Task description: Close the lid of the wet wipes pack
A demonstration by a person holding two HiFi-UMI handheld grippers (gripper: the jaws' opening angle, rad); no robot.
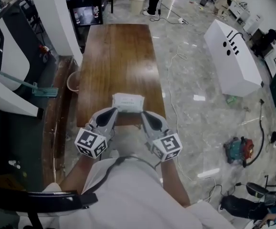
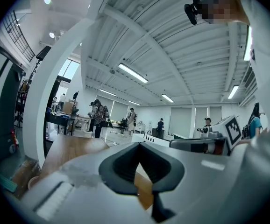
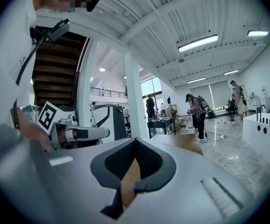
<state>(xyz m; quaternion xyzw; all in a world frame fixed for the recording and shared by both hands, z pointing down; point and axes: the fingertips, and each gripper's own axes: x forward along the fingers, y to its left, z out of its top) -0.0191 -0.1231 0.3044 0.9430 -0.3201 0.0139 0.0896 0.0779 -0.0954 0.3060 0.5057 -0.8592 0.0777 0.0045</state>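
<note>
Wipes pack [image 1: 127,102] is lying at the counter's [image 1: 114,56] near edge, seemingly shut, while left tongs [image 1: 112,112] and right tongs [image 1: 145,114] are hovering beside it clenched and empty, presumably done pressing.

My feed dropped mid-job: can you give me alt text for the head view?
A white wet wipes pack lies at the near end of a long wooden table. The left gripper and right gripper are side by side, pointing toward its near edge, jaws together and empty. The lid's state is too small to tell.
</note>
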